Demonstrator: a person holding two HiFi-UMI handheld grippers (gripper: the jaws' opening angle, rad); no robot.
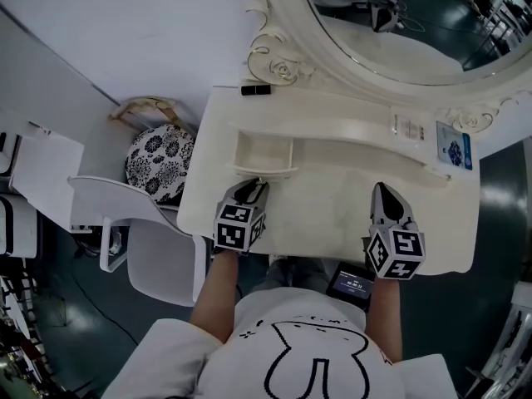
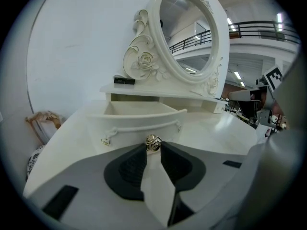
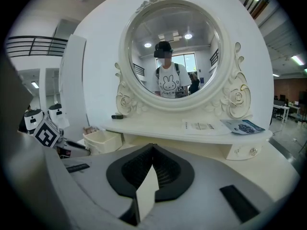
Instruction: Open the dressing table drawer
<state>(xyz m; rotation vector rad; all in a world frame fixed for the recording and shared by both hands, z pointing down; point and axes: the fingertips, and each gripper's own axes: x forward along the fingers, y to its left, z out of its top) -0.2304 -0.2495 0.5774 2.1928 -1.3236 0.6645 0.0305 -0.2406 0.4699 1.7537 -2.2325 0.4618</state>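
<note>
Left hand-held gripper (image 2: 153,147) clamps half-hidden drawer knob (image 2: 153,141); right hand-held gripper (image 3: 152,146) closed, empty.

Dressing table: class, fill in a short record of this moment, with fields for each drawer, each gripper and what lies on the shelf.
left drawer: pulled out, inside looks empty
left gripper: fingers closed on the drawer's gold knob
right drawer: shut
right gripper: fingers together, holding nothing, over the tabletop
shelf: small black object at its left end, leaflets at its right
</note>
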